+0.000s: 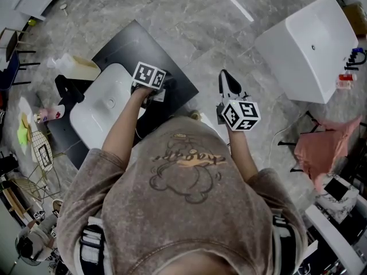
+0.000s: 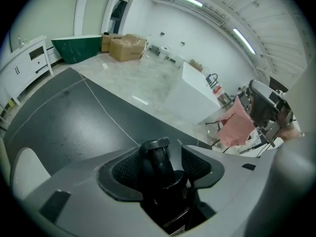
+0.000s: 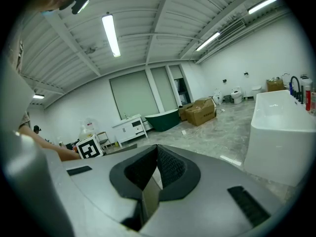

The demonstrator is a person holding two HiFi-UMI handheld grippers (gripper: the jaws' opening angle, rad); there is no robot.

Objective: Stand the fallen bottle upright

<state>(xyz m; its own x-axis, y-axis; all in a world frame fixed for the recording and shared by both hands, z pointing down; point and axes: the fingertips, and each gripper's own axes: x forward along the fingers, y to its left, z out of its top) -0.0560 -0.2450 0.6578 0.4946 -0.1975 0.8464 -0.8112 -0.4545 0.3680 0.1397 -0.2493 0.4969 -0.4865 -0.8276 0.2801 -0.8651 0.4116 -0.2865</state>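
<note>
While left gripper [image 2: 159, 157] has its 2 jaws wide around the black bottle [image 2: 157, 168], pads not clamping, bottle is on dark counter [image 1: 131, 42] beside white sink [image 1: 94, 116]; right gripper [image 3: 153, 174] closed, empty.

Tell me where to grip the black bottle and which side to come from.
Take the black bottle at its wide shoulder, below the thin neck, coming from its base end as the left gripper does. It lies lengthwise between the open jaws, cap pointing away, so a grip should seat better there.
</note>
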